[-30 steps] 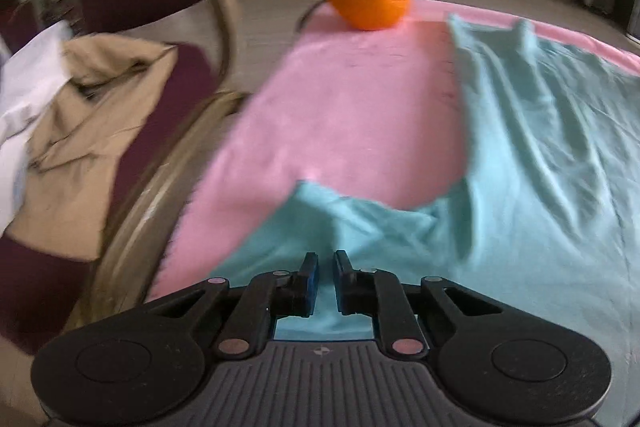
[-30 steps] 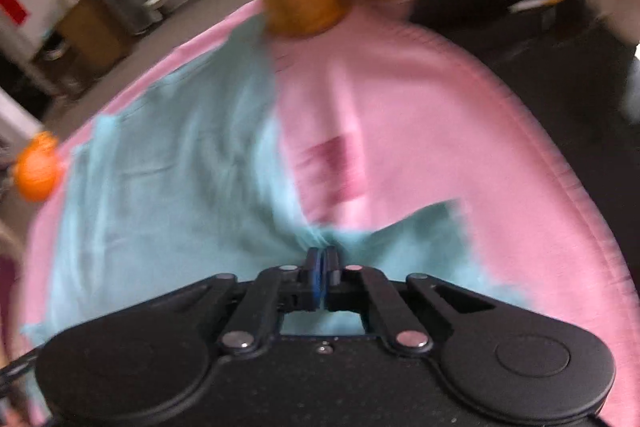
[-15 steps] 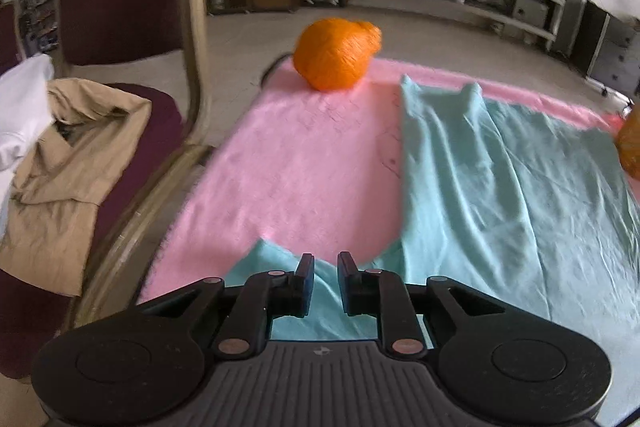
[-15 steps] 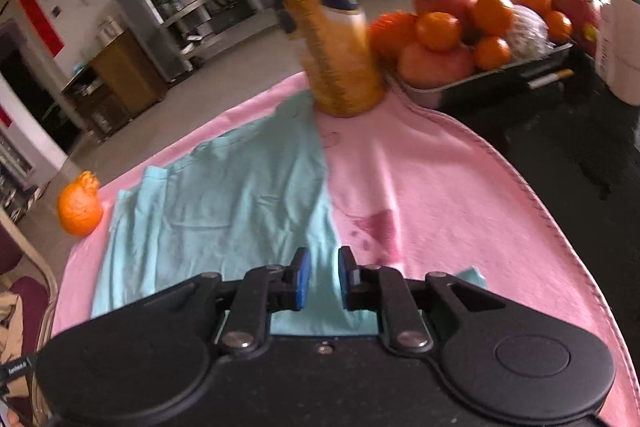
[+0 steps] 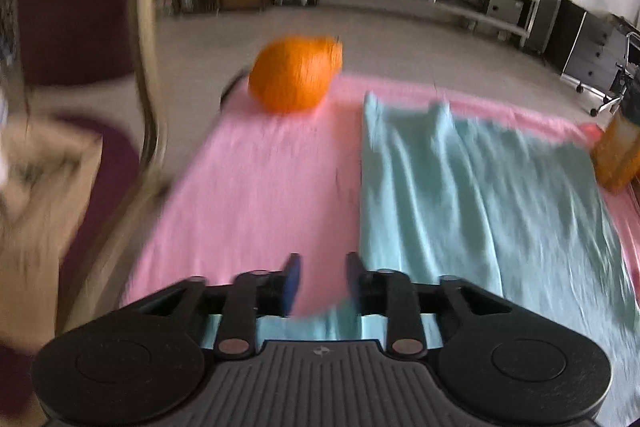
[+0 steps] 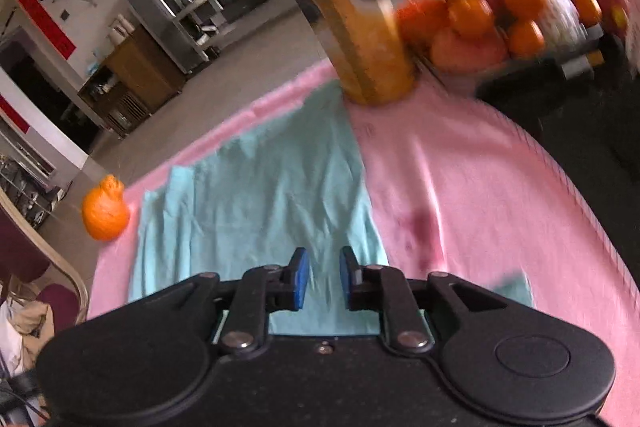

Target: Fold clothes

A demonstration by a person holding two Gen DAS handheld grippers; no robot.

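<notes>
A light teal garment (image 5: 472,203) lies flat on a pink cloth (image 5: 264,187) that covers the table; it also shows in the right wrist view (image 6: 256,203). My left gripper (image 5: 320,279) is open and empty, above the garment's near left edge where teal cloth shows under the fingers. My right gripper (image 6: 322,277) is open and empty, above the garment's near right edge. A small teal corner (image 6: 514,289) shows to its right.
An orange fruit (image 5: 296,73) sits at the far left corner of the pink cloth. An orange juice bottle (image 6: 360,27) stands at the far right, with a tray of fruit (image 6: 512,23) behind it. A chair (image 5: 80,131) with beige clothes stands left of the table.
Both grippers have opened and let go of the teal garment's sleeves, which now lie folded in. Both grippers have drawn back and up a little.
</notes>
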